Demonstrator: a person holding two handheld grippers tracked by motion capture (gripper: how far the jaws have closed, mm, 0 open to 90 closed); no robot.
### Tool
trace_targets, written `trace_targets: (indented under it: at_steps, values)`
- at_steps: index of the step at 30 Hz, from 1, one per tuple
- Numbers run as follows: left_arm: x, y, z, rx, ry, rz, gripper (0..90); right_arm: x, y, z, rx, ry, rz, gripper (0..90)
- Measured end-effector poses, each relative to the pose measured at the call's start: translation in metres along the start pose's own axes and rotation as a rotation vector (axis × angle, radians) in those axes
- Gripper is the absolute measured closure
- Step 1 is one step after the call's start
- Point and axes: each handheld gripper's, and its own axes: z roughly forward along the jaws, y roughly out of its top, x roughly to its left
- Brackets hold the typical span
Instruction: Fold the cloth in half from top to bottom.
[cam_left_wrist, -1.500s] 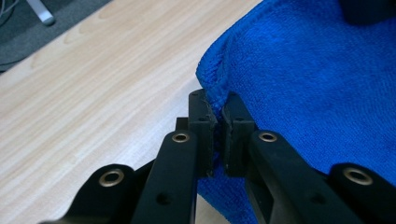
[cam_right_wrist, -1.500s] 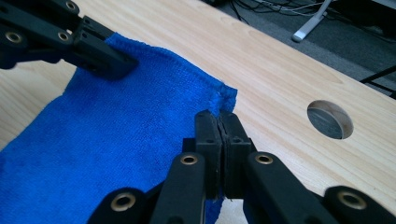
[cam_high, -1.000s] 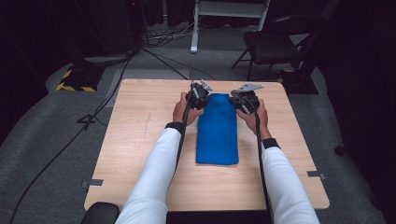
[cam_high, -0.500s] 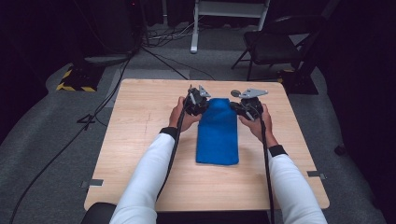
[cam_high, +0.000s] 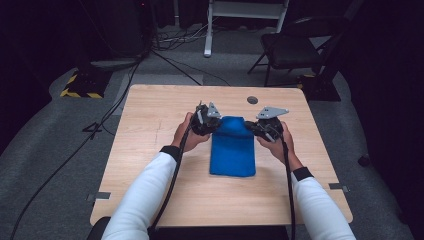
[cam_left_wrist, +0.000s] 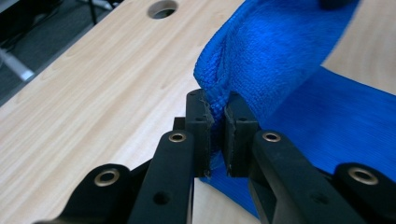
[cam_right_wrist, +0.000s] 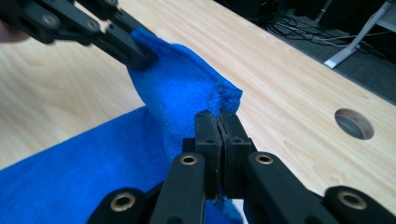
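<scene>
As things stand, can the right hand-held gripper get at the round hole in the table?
Probably not yet: the right hand-held gripper is shut on the blue cloth's corner. The path to the hole looks free.

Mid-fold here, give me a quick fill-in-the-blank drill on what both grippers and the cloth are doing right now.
1. The left gripper is shut on a corner of the ____ cloth.
2. The right gripper is ____ on the cloth's other far corner.
3. The near part of the cloth lies flat on the wooden ____, while its far edge is lifted.
4. Beyond the cloth, the table has a round ____ in its top.

Missing words: blue; shut; table; hole
</scene>
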Motion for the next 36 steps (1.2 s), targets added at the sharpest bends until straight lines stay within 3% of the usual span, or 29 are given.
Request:
trace_targets:
  at_steps: [7, 18, 25, 36]
  values:
    - [-0.020, -0.013, -0.011, 0.012, -0.046, 0.063, 80.4, 0.011, -0.014, -0.009, -0.006, 0.045, -0.013, 87.9]
    - [-0.039, -0.032, -0.013, 0.056, -0.076, 0.144, 78.0, 0.028, -0.036, -0.014, 0.032, 0.125, -0.057, 87.8]
    - [-0.051, -0.039, -0.014, 0.076, -0.087, 0.193, 77.9, 0.035, -0.049, -0.017, 0.048, 0.141, -0.066, 87.4]
    - [-0.066, -0.047, -0.017, 0.100, -0.111, 0.226, 74.8, 0.046, -0.064, -0.022, 0.063, 0.171, -0.083, 86.5]
